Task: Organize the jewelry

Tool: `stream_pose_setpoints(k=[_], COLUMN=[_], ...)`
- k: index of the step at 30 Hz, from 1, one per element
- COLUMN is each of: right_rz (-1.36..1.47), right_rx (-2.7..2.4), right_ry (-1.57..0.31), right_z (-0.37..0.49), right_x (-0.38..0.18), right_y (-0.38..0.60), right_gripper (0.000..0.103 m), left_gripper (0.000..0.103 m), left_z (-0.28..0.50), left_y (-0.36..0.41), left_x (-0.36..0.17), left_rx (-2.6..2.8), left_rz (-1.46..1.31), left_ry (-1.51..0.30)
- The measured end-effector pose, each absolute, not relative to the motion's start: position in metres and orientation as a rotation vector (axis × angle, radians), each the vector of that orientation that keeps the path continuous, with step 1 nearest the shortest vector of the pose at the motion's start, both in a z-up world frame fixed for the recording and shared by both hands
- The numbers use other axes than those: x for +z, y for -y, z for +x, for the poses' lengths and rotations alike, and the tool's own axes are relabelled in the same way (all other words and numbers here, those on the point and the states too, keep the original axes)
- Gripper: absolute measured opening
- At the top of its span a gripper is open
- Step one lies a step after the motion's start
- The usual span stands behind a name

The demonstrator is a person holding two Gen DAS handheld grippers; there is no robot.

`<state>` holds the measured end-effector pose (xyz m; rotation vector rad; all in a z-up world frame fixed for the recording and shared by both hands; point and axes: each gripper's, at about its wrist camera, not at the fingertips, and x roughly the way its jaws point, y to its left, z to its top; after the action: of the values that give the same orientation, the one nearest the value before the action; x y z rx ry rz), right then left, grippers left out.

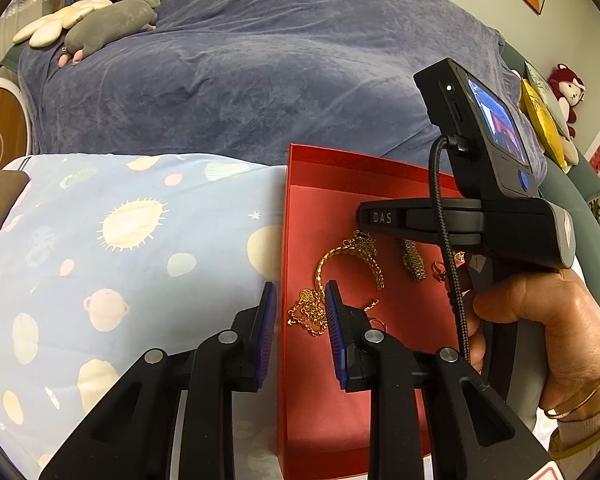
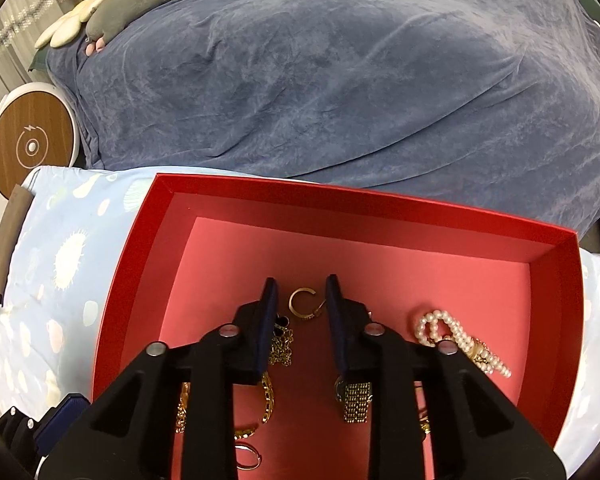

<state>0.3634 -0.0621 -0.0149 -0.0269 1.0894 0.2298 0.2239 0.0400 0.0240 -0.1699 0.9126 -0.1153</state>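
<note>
We held our right gripper [image 2: 300, 292] low inside the red box [image 2: 340, 196], its jaws apart and pinching nothing. A small gold hoop earring [image 2: 303, 305] lay on the box floor right between the fingertips, touching neither pad. Just behind the left finger sat a tangle of gold chain [image 2: 282, 346], behind the right finger a mesh gold band [image 2: 356, 400], and off to the right a looped pearl string [image 2: 456, 334].

Our left gripper [image 1: 300, 300] hung over the near-left wall of the box, jaws also apart and empty, with a fine gold chain [image 1: 310, 314] beneath its tips and a gold bracelet [image 1: 350, 262] just beyond.

We judged the hoop light, stiff and slick, likely to skate on the smooth card floor. The best hold looked to be across its thick band, pads flat on both sides, closing slowly so it would not flip out.
</note>
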Motion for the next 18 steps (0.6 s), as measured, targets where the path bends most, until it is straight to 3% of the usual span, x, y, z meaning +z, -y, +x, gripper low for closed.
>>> stream_pose_setpoints(k=[10,18], right_rz=[0.0,0.033], right_rx=[0.271,0.39], right_ry=[-1.025,-0.928], right_z=[0.328,0.202], right_x=[0.011,0.066], right_y=[0.077,0.119], right_gripper=[0.017,0.017], left_gripper=[0.023,0.023], left_z=[0.212,0.14], left_y=[-0.037,-0.044], left_x=[0.032,0.039], left_rx=[-0.12,-0.173], left_rz=[-0.161,-0.129], left_ry=[-0.905,-0.92])
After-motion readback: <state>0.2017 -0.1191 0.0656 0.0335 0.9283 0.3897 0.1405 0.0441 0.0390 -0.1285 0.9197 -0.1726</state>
